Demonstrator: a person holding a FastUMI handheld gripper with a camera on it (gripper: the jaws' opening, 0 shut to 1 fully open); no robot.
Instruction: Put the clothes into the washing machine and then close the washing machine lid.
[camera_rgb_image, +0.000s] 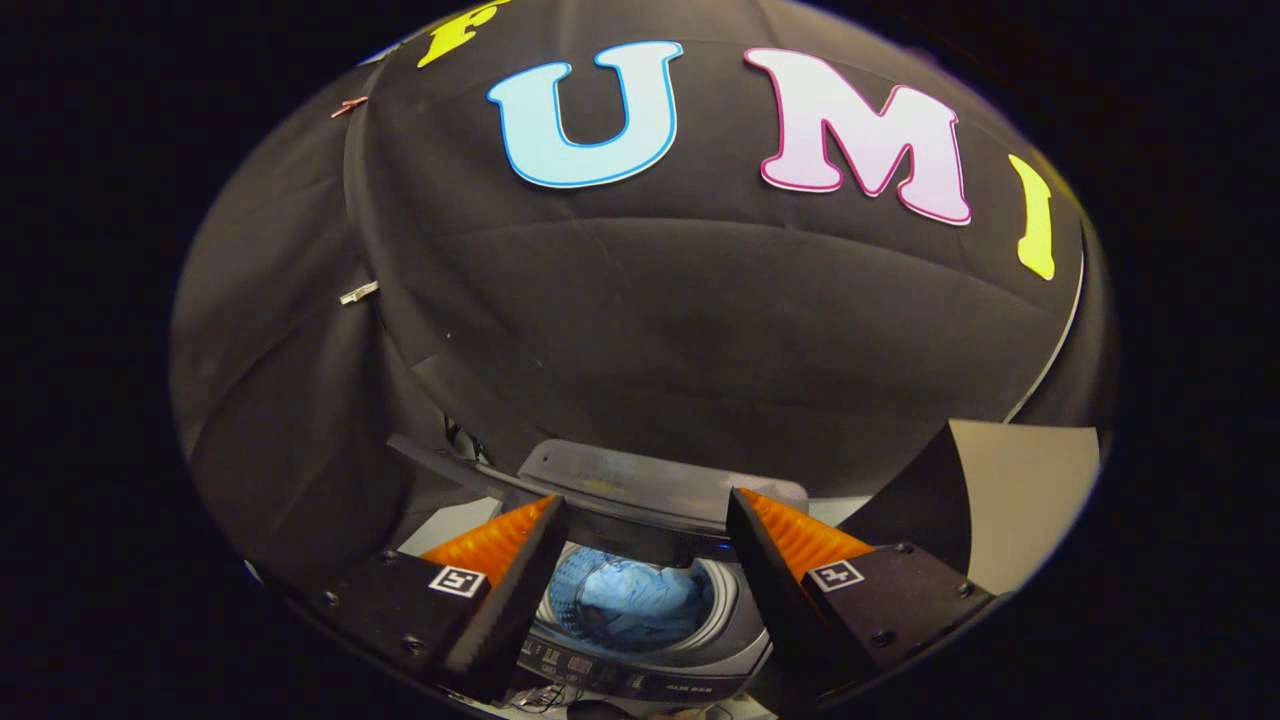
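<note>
Gripper (640, 545) sat above the washing machine (640, 650), its two fingers spread wide apart and grasping nothing; ribbed, ridged pads (495, 540) showed on the inner faces, and each blocky finger body carried a small square marker tag. Between and below the fingers, the top-loading machine was a small dark unit with a glossy front control strip on its near edge and a pale round rim around the opening. The lid (650, 480) stood raised at the far side of the opening, a flat, matte grey panel with rounded corners, its underside dark. Clothes (635, 600), a soft crumpled light-blue fabric bundle, lay inside the round perforated drum, folds and creases visible, filling most of the tub opening that could be seen between the fingers. Fingers were not touching the cloth or the lid. Thin dark cables trailed at the near base of the machine. Behind, the black cloth wall (700, 320) bulged smooth with a few drape lines and a horizontal seam. To the right of the machine, a flat pale board (1030, 500) with a dark side face stood upright, stiff and plain-surfaced.
</note>
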